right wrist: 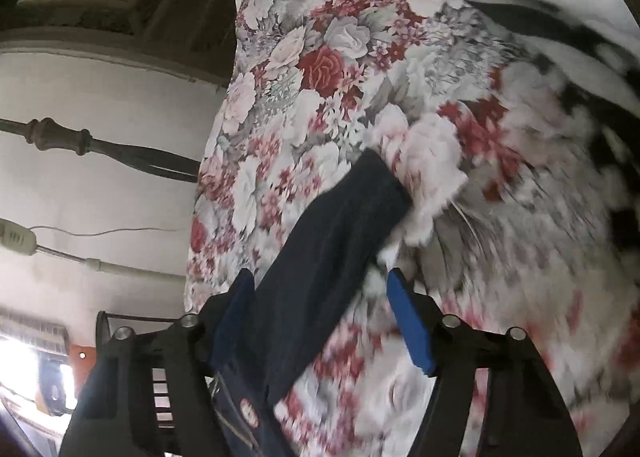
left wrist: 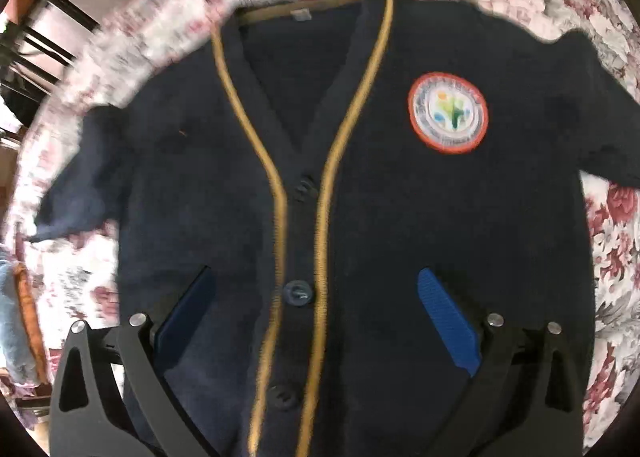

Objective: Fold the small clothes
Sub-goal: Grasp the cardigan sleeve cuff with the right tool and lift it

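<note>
On a floral bedspread (left wrist: 616, 241) lies a buttoned navy cardigan (left wrist: 224, 193), left gripper (left wrist: 316, 297) wide open above it, right gripper (right wrist: 320, 297) part-open, seemingly ungripped around a sleeve (right wrist: 336, 225), which needs folding inward next.

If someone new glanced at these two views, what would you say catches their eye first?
First, the navy knit cardigan with mustard-yellow trim, spread front-up on the rose-patterned floral bedsheet, with its round orange-rimmed chest badge on the picture's right. The open left claw hangs above its buttons. In the right wrist view, one dark sleeve lies between the right claw pads, which stand apart.
</note>
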